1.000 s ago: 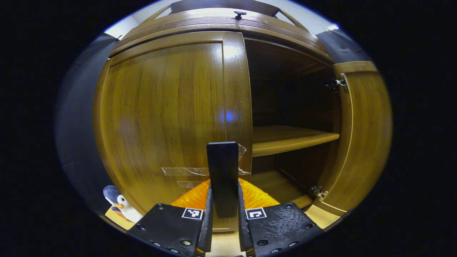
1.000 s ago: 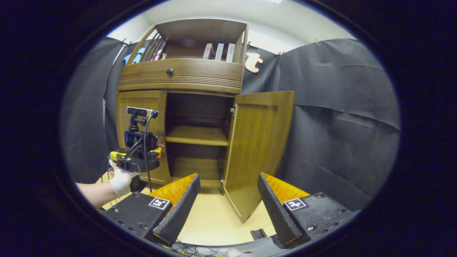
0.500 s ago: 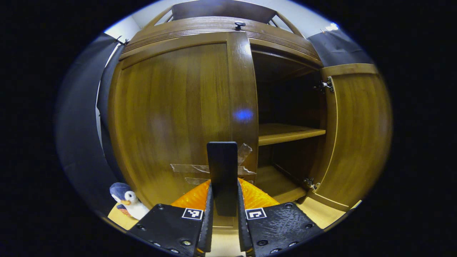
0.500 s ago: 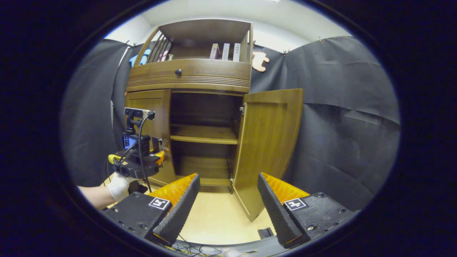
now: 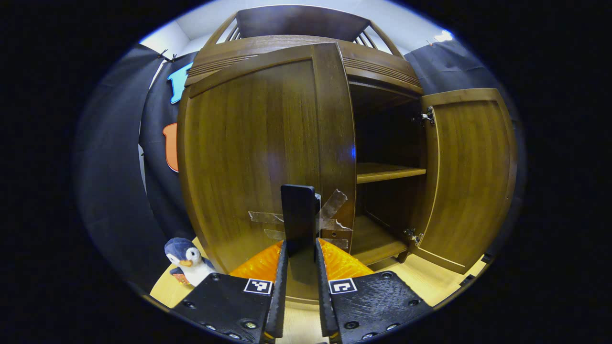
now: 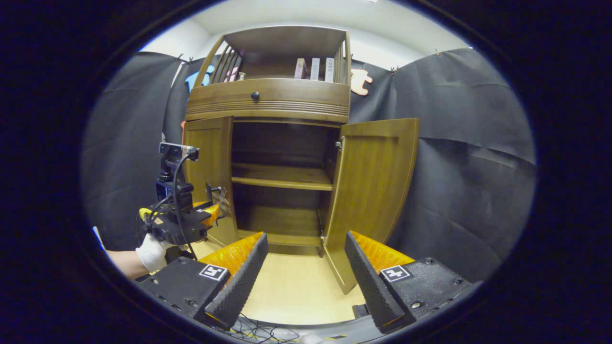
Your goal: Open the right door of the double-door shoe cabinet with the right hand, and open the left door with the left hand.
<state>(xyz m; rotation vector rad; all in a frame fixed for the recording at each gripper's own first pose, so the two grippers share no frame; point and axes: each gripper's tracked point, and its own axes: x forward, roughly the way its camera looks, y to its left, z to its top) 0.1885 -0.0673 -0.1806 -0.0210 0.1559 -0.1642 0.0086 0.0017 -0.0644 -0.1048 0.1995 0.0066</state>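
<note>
The left gripper [image 5: 300, 248] is clamped narrow on the taped black handle [image 5: 299, 217] of the shoe cabinet's left door [image 5: 258, 153], which stands partly swung out. The right gripper [image 6: 303, 267] hangs wide and empty before the fully open right door [image 6: 370, 191].

Light wood floor [image 6: 296, 291] carries the shoe cabinet [image 6: 282, 177], standing against the far wall. Penguin plush [image 5: 187, 262] sits on the floor just left of the cabinet base. Loose cables [image 6: 251, 329] lie at the near edge, small dark block [image 6: 359, 310] on the floor near right.
</note>
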